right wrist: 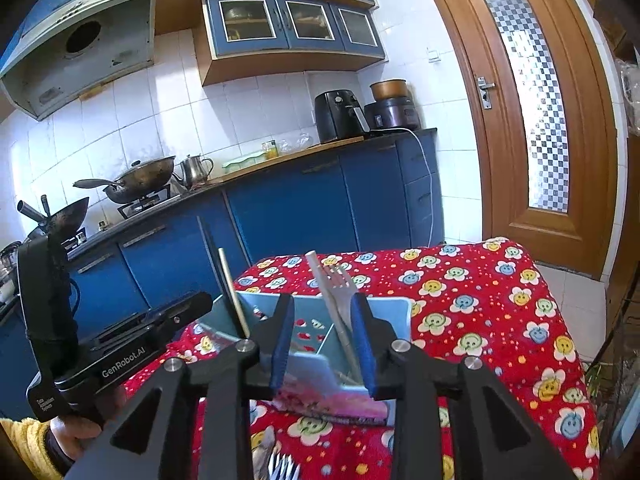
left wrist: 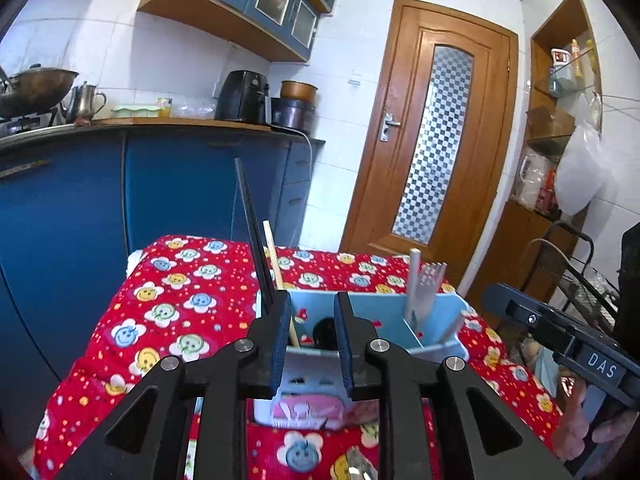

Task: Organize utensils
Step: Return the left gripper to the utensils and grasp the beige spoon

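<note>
The caddy (left wrist: 436, 332) sits near the front edge of the bench (left wrist: 192, 280), a pale blue divided holder on the red flowered cloth (right wrist: 500, 320). In its left compartment stand black chopsticks (left wrist: 250, 224) and a wooden chopstick (left wrist: 274, 258), leaning out over the rim. In the right compartment, a white-handled utensil (left wrist: 414, 276) and a fork (left wrist: 432, 280), tines up.

So sorting looks well along, though not finished: low in the right wrist view, more cutlery (right wrist: 280, 468) lies loose on the cloth in front of the caddy, and something metal shows in the same place in the left view. My read is we are between picks, both tools poised over the caddy.

The left gripper (left wrist: 312, 340) hovers over the left compartment, jaws apart with a clear gap and nothing between them; the black chopsticks pass just beside its left finger, and I cannot tell whether they touch. The right gripper (right wrist: 324, 344) is likewise parted, lined up on the right compartment. The white handle shows in its gap, close to the right pad, but nothing is pinched.

The next move likely calls for dropping back to the loose cutlery, closing on one handle, then lifting it into the matching compartment without knocking the leaning chopsticks.
</note>
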### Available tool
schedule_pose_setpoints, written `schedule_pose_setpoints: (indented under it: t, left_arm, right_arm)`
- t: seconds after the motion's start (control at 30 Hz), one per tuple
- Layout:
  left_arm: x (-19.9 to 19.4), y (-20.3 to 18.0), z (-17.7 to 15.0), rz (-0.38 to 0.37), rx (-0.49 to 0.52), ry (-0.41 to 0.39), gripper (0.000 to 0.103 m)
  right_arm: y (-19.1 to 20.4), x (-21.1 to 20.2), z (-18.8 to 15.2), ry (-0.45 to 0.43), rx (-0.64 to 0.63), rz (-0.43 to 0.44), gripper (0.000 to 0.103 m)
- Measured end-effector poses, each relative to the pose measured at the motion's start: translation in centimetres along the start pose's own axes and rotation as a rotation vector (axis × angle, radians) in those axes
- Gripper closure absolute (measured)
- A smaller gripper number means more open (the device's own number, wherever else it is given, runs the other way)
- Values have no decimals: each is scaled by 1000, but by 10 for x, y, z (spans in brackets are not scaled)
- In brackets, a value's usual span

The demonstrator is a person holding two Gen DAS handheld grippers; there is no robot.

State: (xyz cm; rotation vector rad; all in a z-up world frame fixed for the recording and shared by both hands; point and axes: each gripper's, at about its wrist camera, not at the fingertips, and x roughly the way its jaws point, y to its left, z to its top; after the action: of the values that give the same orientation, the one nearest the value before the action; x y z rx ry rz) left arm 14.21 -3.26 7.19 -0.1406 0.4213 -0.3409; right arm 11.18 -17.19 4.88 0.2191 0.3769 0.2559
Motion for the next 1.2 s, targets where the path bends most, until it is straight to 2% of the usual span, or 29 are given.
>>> schedule_pose_setpoints:
  t: [0.37,0.7,1.2]
  left_arm:
    - [-34,-4,-9,-16,9,98,81]
    - [-57,-15,-31,-39,24,204,81]
    - [-72,-24,-72,3,30,357,81]
  right_arm:
    - [13,-33,-13,66,0,-40,69]
    - [13,-58,-35,126,61,-65,67]
    - [13,-82,-74,200,107,-84,63]
